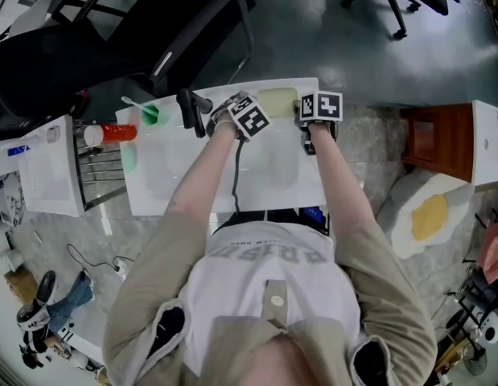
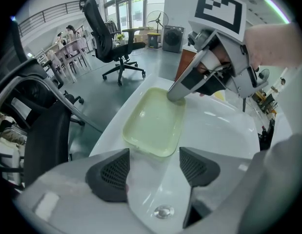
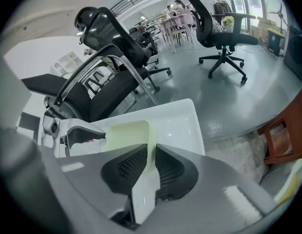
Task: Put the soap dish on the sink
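My R gripper (image 3: 151, 155) is nearly shut, pinching the rim of the soap dish (image 3: 125, 133), which lies on the white sink (image 3: 182, 122) far ledge. L gripper (image 2: 153, 165) is wide open and empty over the basin. Office chair (image 3: 111, 89) just behind, grey floor.

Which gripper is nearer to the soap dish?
Right. The right gripper is shut on the rim of the soap dish; the left gripper hangs open over the sink, apart from it.

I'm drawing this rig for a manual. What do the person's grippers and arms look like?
The left gripper and right gripper are grey, with jaws lined by black meshed pads. Each carries a white cube printed with black square markers. A black cable trails from the left one. The person wears tan sleeves over a white shirt.
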{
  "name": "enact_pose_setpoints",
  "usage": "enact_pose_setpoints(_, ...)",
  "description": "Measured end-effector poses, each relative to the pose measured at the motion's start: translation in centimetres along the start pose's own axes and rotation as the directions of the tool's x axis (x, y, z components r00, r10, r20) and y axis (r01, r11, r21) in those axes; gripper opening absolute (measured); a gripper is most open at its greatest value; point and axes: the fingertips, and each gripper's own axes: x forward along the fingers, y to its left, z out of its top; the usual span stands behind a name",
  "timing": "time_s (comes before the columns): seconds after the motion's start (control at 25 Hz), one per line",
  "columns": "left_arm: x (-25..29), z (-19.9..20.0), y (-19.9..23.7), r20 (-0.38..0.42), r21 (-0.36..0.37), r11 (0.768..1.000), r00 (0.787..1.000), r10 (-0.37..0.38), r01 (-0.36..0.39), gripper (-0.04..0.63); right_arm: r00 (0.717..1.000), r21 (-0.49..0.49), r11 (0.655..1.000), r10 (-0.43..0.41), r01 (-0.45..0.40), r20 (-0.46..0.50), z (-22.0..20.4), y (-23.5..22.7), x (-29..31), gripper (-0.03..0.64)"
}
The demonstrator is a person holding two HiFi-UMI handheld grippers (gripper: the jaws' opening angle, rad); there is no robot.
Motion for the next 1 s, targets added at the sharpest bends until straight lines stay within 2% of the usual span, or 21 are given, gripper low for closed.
enact_pose_setpoints(0.52, -0.2, 0.3, 0.4, 0.015, -0.011, 1.0, 1.0, 0.017, -0.017, 0.336, 1.0, -0.013, 1.0, -0.023, 0.023, 0.02, 0.3, -0.1, 0.1, 0.055)
enact_pose_setpoints(0.64, -0.4, 0.5, 0.3, 0.018, -0.012, 1.0, 1.0, 0.021, -0.021, 0.337, 0.999, -0.011, 1.0, -0.018, 0.018, 0.041, 0.5, -0.1, -0.2, 0.098)
enact_pose_setpoints(1.0, -1.5, 0.8, 0.7, 0.051, -0.02, 0.999, 0.998, 0.042, -0.041, 0.337, 0.995, -0.027, 1.0, -0.01, 0.013, 0.103, 1.2, 0.1, -1.4, 0.12)
